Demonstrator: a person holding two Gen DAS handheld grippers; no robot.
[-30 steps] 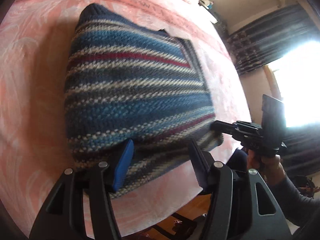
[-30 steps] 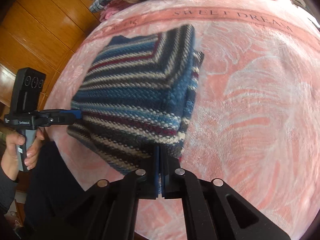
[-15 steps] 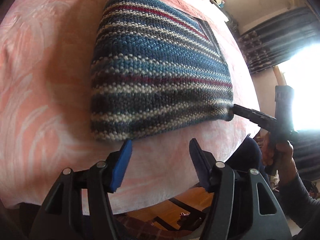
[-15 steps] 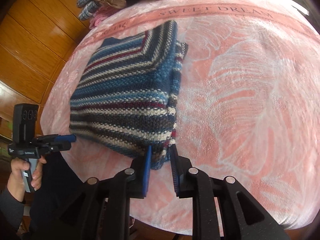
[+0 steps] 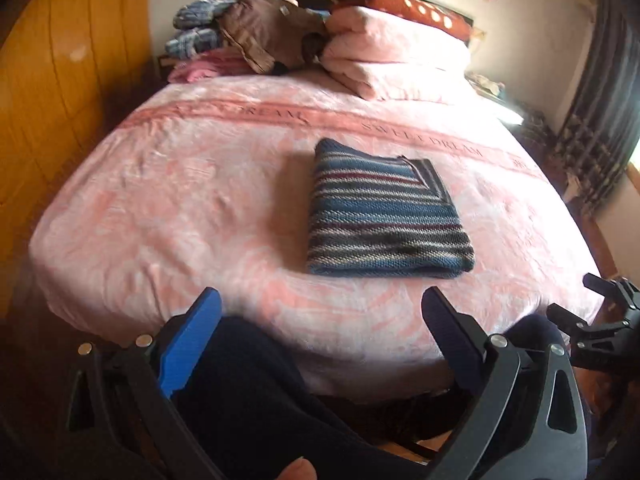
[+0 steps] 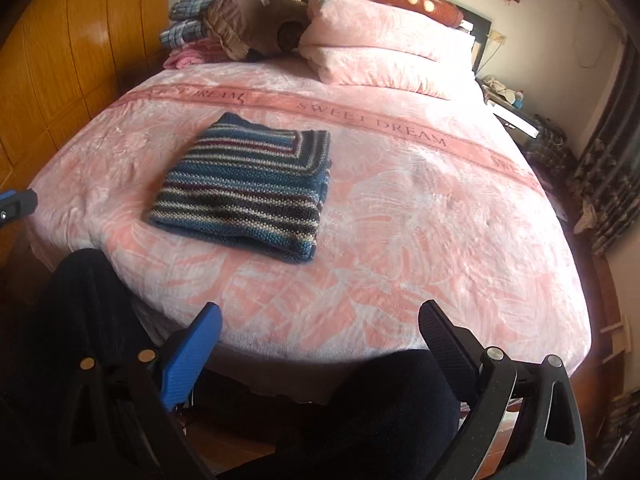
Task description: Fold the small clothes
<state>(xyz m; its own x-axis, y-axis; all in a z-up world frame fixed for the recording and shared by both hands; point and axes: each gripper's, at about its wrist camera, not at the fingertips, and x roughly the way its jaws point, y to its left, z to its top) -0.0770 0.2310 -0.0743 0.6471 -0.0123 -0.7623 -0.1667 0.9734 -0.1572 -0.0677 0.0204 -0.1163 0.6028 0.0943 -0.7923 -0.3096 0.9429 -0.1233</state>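
Pink bed (image 5: 200, 208) carries folded striped sweater (image 5: 384, 212) — left claw (image 5: 320, 340) and right claw (image 6: 320, 344) both wide, empty. Fold looks done; leave it square, reach for another garment.

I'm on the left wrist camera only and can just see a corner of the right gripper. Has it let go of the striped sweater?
Observer: Yes. In the right wrist view the right gripper is open and empty, held off the foot of the bed, apart from the striped sweater.
Operator: How does the sweater's right-hand edge look from there?
Observer: The folded layers are stacked along that edge. A lower layer seems to stick out slightly at the far corner.
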